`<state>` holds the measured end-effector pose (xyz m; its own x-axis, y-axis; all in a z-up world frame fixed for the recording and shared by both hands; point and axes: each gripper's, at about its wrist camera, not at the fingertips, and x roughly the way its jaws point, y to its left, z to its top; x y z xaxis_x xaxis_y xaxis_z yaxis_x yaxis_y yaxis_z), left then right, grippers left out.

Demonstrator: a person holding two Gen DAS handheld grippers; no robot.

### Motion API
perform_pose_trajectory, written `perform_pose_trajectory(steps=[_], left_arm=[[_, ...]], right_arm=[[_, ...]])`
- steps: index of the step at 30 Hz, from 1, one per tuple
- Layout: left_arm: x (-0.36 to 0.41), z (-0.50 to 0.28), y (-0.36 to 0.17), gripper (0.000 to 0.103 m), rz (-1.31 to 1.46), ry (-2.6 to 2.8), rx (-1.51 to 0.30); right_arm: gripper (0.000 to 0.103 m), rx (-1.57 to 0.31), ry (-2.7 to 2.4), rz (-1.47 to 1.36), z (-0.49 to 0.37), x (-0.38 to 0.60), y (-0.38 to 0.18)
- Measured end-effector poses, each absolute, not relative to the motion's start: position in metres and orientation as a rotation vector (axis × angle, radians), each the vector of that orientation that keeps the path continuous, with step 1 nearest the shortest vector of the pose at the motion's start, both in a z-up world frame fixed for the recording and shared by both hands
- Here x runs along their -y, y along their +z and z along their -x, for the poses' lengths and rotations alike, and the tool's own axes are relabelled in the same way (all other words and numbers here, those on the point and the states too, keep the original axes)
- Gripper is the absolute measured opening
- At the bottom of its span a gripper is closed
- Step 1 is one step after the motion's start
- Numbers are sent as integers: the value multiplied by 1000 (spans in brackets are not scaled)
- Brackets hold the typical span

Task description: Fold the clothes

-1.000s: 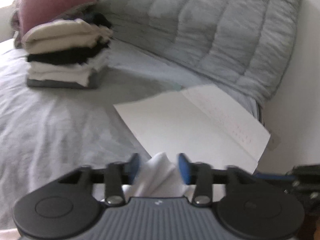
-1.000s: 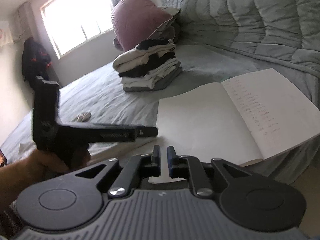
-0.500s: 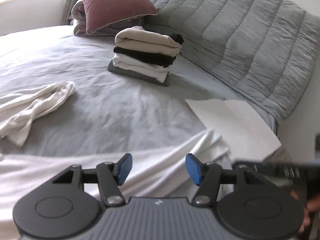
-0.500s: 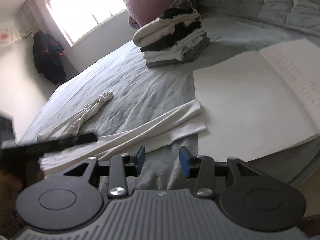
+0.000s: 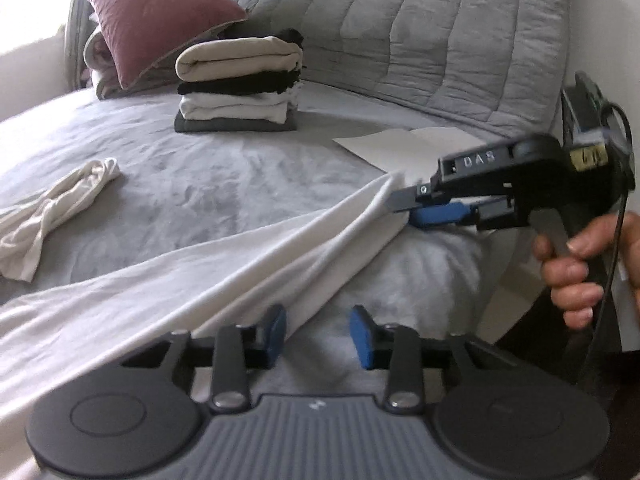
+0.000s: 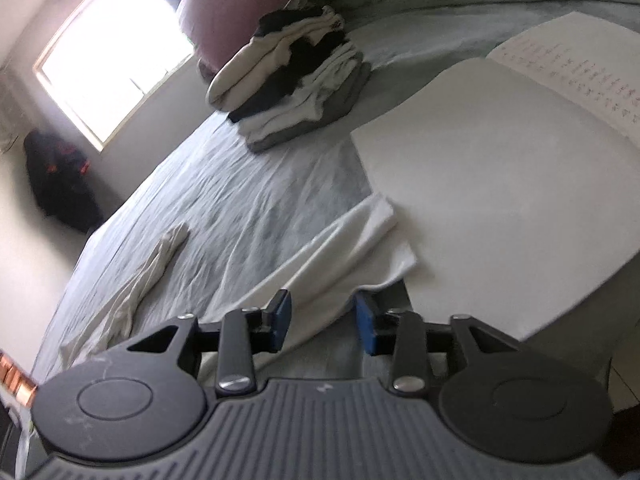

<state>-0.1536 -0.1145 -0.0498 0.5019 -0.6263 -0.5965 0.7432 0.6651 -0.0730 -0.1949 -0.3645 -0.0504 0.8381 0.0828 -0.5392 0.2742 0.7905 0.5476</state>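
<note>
Now the white garment [image 5: 248,256] lies stretched in a long band across the grey bedsheet [image 5: 224,184], its long axis running from lower left of the left wrist view up to the right, its narrow end pointing at the open notebook [image 6: 500,184] in the right wrist view. Laid out long like that, it looks ready for a lengthwise fold, though whether it already has one fold in it I can't say.

Left gripper [image 5: 316,334] sits bottom centre, jaws wide apart, holding nothing, with the cloth's edge brushing past the left pad. Right gripper [image 6: 324,320] is likewise spread wide, straddling the garment's edge without clamping it; from the left wrist view it reaches in from the right, a hand [image 5: 580,264] on its trigger, nose at the cloth's far end. Both seem placed to take the two ends.

Further out, a twisted cream garment [image 5: 52,216] waits at centre left, and a neat stack of folded clothes [image 5: 240,84] sits in the upper middle, beside a maroon pillow [image 5: 160,16].
</note>
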Motion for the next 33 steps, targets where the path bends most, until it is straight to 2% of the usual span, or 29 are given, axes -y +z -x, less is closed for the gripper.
perform_pose_trajectory(steps=[1, 2, 3, 10, 14, 16, 18, 20, 24, 30, 33], left_arm=[[116, 153, -50, 6, -218, -802, -626], [117, 152, -49, 2, -230, -776, -622], [118, 151, -48, 1, -231, -767, -623], [109, 167, -33, 0, -207, -804, -581], [106, 176, -31, 0, -228, -829, -577], [105, 179, -34, 0, -236, -827, -574], [104, 178, -37, 0, -229, -818, -580], [102, 178, -39, 0, -212, -813, -587], [97, 182, -41, 0, -186, -817, -581], [93, 180, -51, 0, -141, -824, -573], [93, 178, -53, 0, -134, -838, -563]], right_arm=[[21, -571, -124, -659, 193, 364, -52], [9, -570, -141, -653, 191, 364, -53], [5, -567, -153, -646, 191, 365, -53], [2, -475, -211, -510, 218, 355, -23], [2, -505, -194, -551, 220, 353, -28], [4, -524, -183, -578, 221, 353, -32], [14, -542, -172, -606, 221, 352, -36], [15, -561, -161, -633, 222, 352, -40], [30, -571, -149, -668, 220, 348, -48], [32, -529, -194, -659, 211, 341, -51], [30, -503, -227, -650, 210, 339, -54]])
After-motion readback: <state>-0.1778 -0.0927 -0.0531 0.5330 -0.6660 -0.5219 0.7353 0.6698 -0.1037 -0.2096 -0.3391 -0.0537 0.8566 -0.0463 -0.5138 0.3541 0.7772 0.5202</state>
